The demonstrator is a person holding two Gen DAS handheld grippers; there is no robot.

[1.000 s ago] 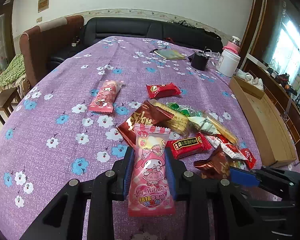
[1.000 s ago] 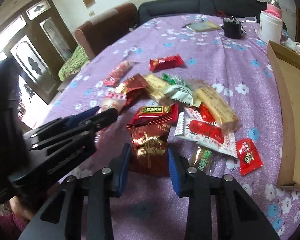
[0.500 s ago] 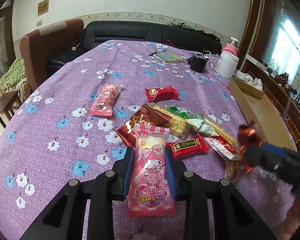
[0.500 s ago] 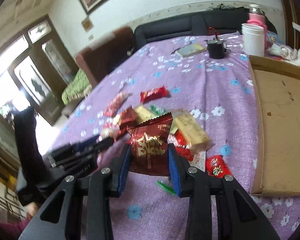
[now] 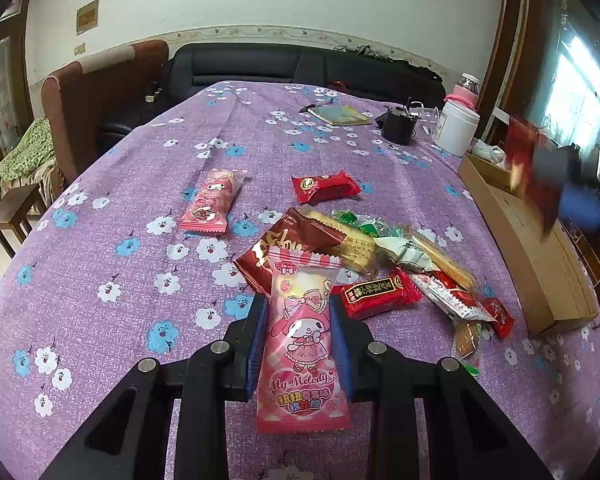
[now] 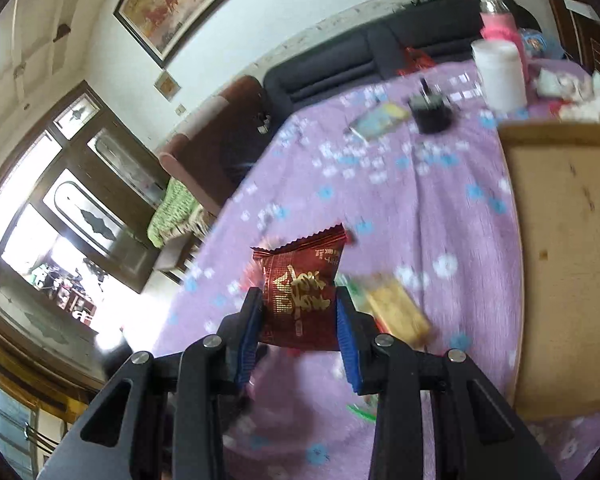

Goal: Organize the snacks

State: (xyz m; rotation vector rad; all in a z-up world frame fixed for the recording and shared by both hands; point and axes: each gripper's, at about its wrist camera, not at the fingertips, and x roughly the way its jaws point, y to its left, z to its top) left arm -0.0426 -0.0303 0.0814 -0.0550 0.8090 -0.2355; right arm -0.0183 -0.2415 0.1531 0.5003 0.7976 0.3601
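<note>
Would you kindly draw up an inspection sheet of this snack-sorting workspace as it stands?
Surface: purple floral tablecloth, flat.
Job's things: loose pile of wrapped snacks; pink packet and red packet lying apart; shallow cardboard tray at the table's edge.
Clutter: white jar, black cup, booklet.
Grippers: left gripper shut on pink My Melody packet; right gripper shut on dark red foil packet.
Cables: nothing seen.
Surroundings: black sofa, brown armchair.

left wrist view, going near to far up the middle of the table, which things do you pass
pink My Melody packet in the left gripper → brown snack packet → red snack packet → notebook → black sofa
</note>
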